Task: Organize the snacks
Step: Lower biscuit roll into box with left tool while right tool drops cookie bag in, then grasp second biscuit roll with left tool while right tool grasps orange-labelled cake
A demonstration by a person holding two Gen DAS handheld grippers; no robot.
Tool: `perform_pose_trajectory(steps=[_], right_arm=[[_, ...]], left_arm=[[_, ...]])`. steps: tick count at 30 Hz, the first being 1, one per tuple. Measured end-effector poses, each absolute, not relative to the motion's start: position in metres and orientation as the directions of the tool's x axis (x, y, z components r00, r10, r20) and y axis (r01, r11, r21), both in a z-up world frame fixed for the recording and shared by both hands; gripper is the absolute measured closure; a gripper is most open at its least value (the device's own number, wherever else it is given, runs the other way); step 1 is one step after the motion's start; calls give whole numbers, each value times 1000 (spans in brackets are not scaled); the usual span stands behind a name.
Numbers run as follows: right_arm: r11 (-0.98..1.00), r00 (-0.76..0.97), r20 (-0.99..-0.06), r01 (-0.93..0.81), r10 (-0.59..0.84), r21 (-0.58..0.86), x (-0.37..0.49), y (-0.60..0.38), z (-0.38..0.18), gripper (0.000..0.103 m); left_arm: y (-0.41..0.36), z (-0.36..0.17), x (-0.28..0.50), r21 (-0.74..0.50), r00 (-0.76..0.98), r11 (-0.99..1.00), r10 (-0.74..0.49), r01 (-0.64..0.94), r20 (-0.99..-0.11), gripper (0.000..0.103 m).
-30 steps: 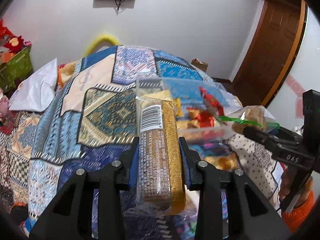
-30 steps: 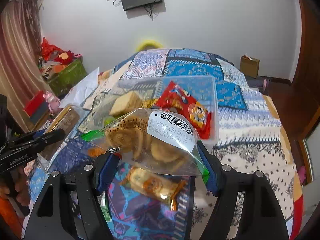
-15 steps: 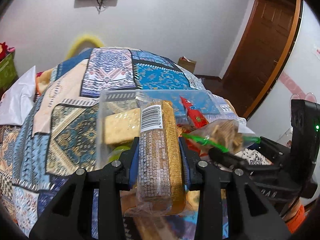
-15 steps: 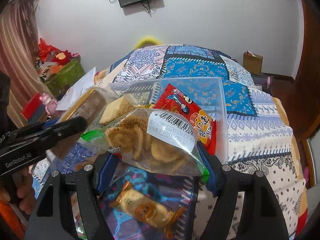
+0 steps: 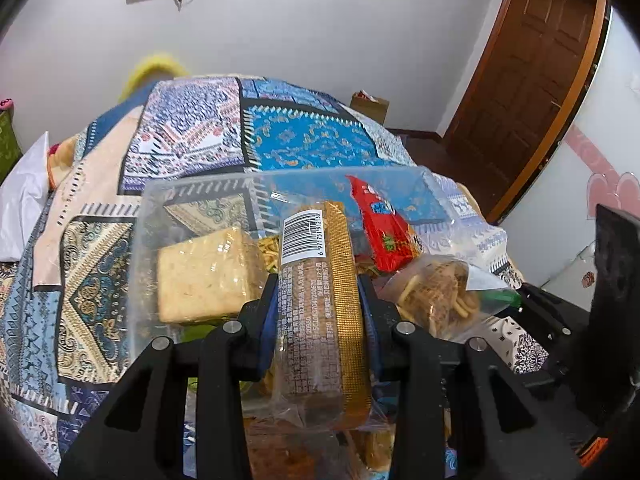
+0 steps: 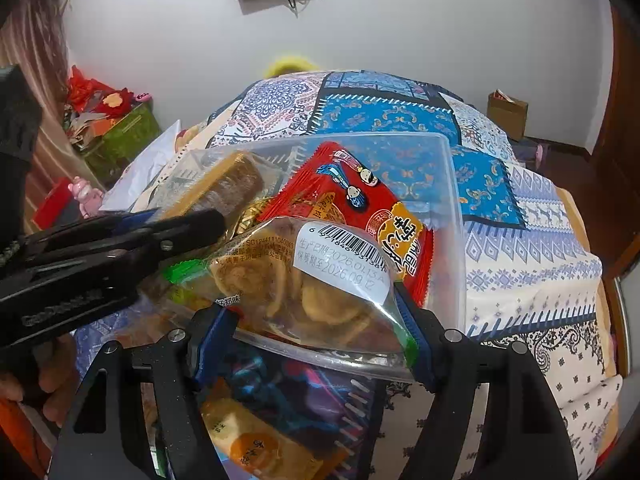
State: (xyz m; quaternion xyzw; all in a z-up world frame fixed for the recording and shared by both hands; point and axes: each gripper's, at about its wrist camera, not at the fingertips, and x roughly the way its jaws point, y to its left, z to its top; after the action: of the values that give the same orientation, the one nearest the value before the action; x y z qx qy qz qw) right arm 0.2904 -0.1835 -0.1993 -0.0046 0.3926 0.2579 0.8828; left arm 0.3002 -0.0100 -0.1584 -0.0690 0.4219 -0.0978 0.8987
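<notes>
Your left hand-held gripper (image 5: pixel 318 312) is clenched on a long gold-edged snack pack (image 5: pixel 320 304), which stands lengthwise between the blue pads with its barcode end pointing forward; you hold it level, aimed over the near edge of the clear plastic box (image 5: pixel 192 196) on the bed (image 5: pixel 312 144); inside that box sit a pale cracker block (image 5: pixel 204 276) on the left and a red packet (image 5: pixel 380 232) on the right.

Your right hand-held gripper (image 6: pixel 308 320) grips a clear bag of biscuits (image 6: pixel 304 288) across its width, white date label up; the bag hangs over the box's near rim, just in front of the red packet (image 6: pixel 360 208); in this view your left tool crosses from the left side, its black finger (image 6: pixel 188 224) touching or nearly touching the bag, with the gold pack (image 6: pixel 224 188) sticking out beyond it into the box (image 6: pixel 452 184); below your right gripper a wrapped orange snack (image 6: pixel 256 436) lies on the bedspread; your bare fingers (image 6: pixel 56 376) curl round the left tool's handle.
</notes>
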Motion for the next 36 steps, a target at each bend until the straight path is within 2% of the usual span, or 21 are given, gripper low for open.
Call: perform_pose_trajectory(steps=[8, 11, 13, 16, 26, 36], right_arm=[[876, 562, -710, -453, 424, 165, 290, -183, -200, 29], [871, 541, -716, -450, 441, 196, 291, -188, -198, 28], [872, 535, -719, -444, 444, 208, 290, -191, -196, 28], [865, 525, -712, -440, 467, 243, 286, -197, -192, 26], [858, 528, -697, -442, 485, 262, 264, -210, -177, 25], [835, 463, -745, -499, 481, 229, 238, -202, -200, 23]], left_arm=[[-10, -160, 297, -189, 622, 977, -207, 96, -755, 66], [-10, -153, 292, -189, 623, 977, -211, 103, -753, 55], [-9, -146, 284, -177, 637, 979, -199, 100, -745, 53], [-4, -135, 274, -193, 649, 976, -212, 102, -730, 43], [14, -110, 234, -193, 677, 978, -192, 75, -711, 38], [21, -143, 193, -181, 603, 982, -174, 50, -779, 36]])
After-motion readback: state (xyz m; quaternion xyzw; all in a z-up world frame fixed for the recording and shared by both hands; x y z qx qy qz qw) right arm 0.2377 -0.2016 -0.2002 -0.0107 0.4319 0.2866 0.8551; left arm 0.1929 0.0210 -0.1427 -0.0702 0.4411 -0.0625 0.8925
